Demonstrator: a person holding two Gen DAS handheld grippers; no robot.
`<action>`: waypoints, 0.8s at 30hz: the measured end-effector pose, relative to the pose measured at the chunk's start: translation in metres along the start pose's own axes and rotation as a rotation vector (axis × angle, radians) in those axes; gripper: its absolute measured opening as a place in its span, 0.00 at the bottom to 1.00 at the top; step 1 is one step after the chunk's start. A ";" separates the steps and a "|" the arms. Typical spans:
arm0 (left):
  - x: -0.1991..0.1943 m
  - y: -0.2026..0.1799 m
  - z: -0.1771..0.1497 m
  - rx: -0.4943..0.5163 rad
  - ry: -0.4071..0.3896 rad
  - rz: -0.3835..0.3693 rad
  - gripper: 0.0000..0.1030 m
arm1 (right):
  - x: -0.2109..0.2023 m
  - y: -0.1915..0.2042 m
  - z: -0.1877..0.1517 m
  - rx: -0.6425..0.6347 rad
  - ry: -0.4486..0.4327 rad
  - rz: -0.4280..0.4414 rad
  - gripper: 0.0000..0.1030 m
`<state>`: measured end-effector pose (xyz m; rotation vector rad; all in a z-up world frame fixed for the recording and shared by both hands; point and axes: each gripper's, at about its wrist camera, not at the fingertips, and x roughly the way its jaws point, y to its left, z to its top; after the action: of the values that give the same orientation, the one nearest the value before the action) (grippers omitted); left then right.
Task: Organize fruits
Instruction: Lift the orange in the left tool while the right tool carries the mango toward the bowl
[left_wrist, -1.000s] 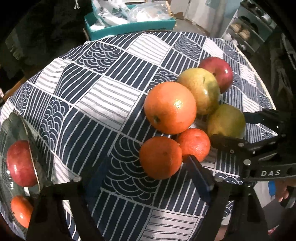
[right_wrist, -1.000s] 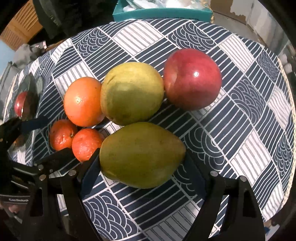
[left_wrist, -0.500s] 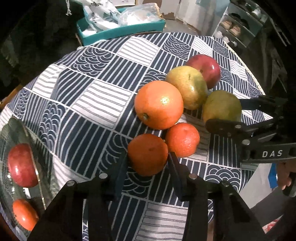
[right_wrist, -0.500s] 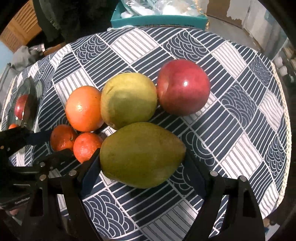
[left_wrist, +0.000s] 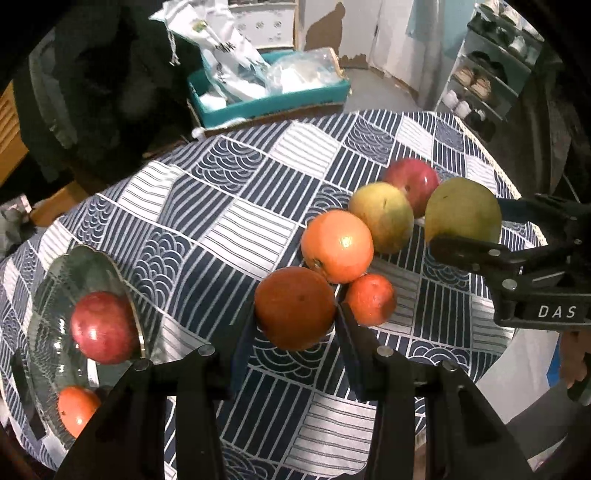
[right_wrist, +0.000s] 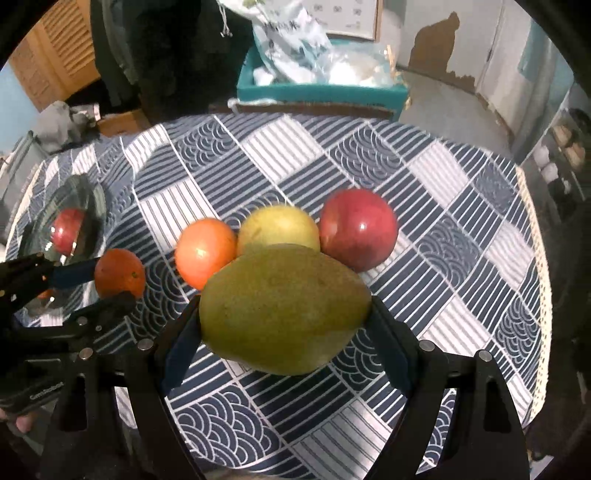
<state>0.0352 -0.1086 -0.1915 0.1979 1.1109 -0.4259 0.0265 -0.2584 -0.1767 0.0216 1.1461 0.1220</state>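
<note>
Gripper on my left (left_wrist: 295, 317) is clamping the dark orange (left_wrist: 294, 308), pads pressing its two sides, and the fruit is sitting just clear of the patterned cloth (left_wrist: 229, 229). My right gripper (right_wrist: 284, 332) is gripping the green mango (right_wrist: 285, 308) across its short width, so the long axis is lying crosswise between the fingers.

What I am weighing is where the glass plate (left_wrist: 55, 273) lies from each load. From the left gripper it is sitting down and to the left, near, with a red apple (left_wrist: 101, 326) and a small orange (left_wrist: 75, 410) already on it. From the right gripper it is lying far off to the left, beyond the left gripper itself (which I am seeing as a black arm crossing that view). So I am judging the left hand the nearer one, and the orange the likelier first arrival.

Around them, the big orange (left_wrist: 337, 245), the small tangerine (left_wrist: 370, 300), the yellow-green apple (left_wrist: 382, 218) and the other red apple (left_wrist: 412, 184) are waiting on the cloth ahead and to the right.
</note>
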 end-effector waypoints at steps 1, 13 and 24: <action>-0.004 0.001 0.001 -0.006 -0.009 0.002 0.43 | -0.004 0.002 0.002 -0.004 -0.013 0.001 0.82; -0.045 0.010 0.007 -0.048 -0.103 0.019 0.43 | -0.045 0.016 0.011 -0.035 -0.133 -0.005 0.82; -0.078 0.018 0.012 -0.075 -0.181 0.009 0.43 | -0.073 0.026 0.020 -0.053 -0.208 0.004 0.82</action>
<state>0.0233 -0.0782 -0.1171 0.0962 0.9460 -0.3851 0.0129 -0.2392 -0.0999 -0.0101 0.9348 0.1504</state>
